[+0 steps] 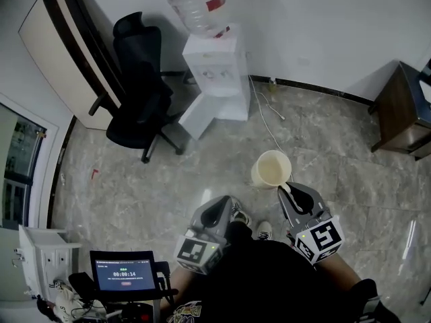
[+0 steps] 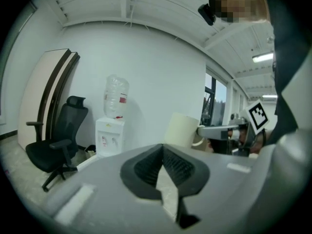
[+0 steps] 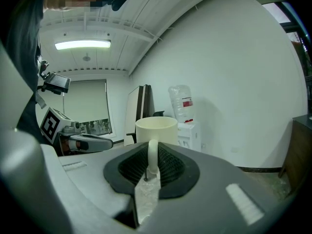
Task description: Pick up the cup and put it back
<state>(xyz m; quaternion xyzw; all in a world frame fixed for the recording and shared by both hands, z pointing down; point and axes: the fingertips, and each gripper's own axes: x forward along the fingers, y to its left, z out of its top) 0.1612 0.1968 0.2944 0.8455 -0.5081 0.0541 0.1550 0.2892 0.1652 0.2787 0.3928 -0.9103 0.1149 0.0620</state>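
A cream cup (image 1: 271, 169) hangs in the air above the marble floor, upright, with its mouth up. My right gripper (image 1: 291, 192) is shut on its handle (image 3: 152, 155), and the cup body (image 3: 156, 129) stands just past the jaw tips. My left gripper (image 1: 225, 204) is held lower to the left, about a hand's width from the cup. Its jaws meet at the tips with nothing between them (image 2: 162, 152). In the left gripper view the cup (image 2: 181, 129) and the right gripper (image 2: 222, 130) show to the right.
A white water dispenser (image 1: 217, 73) with a bottle stands against the far wall, beside a black office chair (image 1: 138, 99). A brown cabinet (image 1: 404, 110) is at the right. A white drawer unit (image 1: 40, 254) and a small screen (image 1: 123, 271) sit at the lower left.
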